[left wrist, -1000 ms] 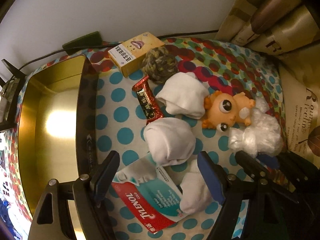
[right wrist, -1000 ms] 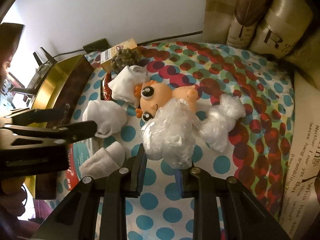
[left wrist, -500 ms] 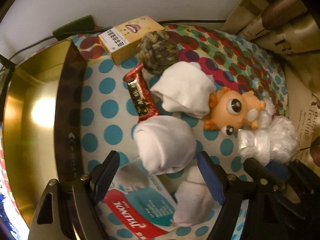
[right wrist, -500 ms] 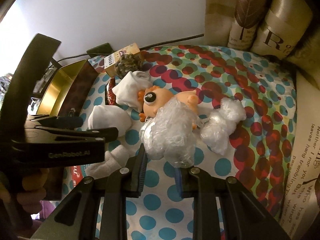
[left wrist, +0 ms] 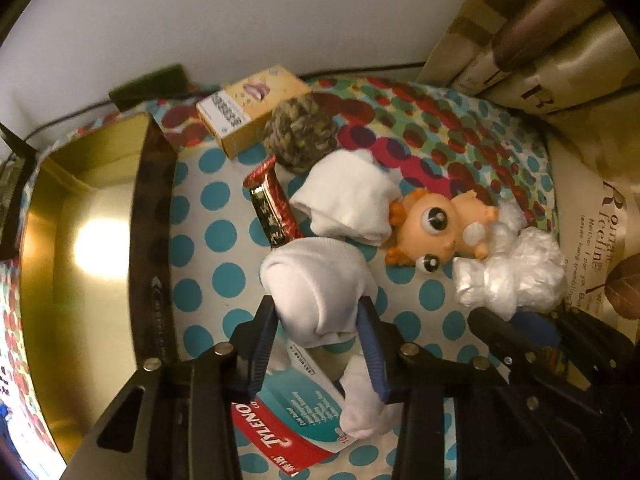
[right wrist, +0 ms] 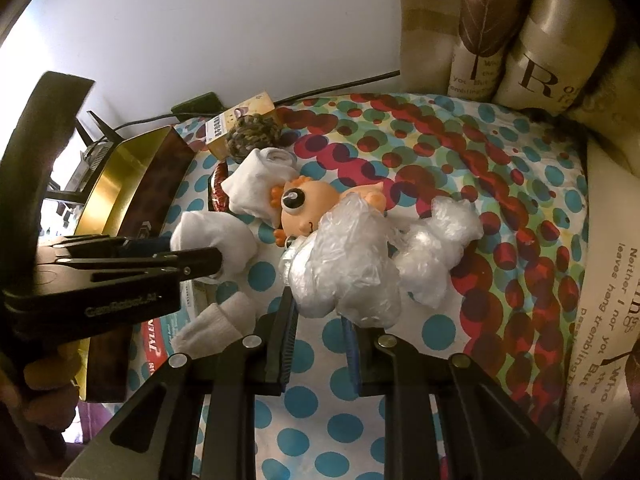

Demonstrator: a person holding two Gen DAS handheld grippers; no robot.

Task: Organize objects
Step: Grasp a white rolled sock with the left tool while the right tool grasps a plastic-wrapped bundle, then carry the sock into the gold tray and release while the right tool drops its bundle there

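Note:
My left gripper [left wrist: 318,330] is shut on a rolled white sock [left wrist: 320,284], which also shows in the right wrist view [right wrist: 216,240]. My right gripper [right wrist: 318,324] is shut on a crumpled clear plastic bag [right wrist: 344,264]. An orange big-eyed toy [left wrist: 436,232] lies between a second white sock [left wrist: 348,204] and the plastic. A third white sock [left wrist: 364,404] lies on a Tylenol box [left wrist: 296,416]. A red snack bar [left wrist: 272,208], a yarn ball [left wrist: 300,136] and a yellow box [left wrist: 252,108] lie further back.
An open gold tin box [left wrist: 80,240] stands at the left on the polka-dot cloth [right wrist: 400,400]. A second plastic wad [right wrist: 440,240] lies to the right. Printed cushions [right wrist: 540,40] line the back and right. A cable [right wrist: 340,84] runs along the wall.
My left gripper moved forward and closed its wide-open jaws on the rolled white sock. My right gripper kept its hold on the plastic bag.

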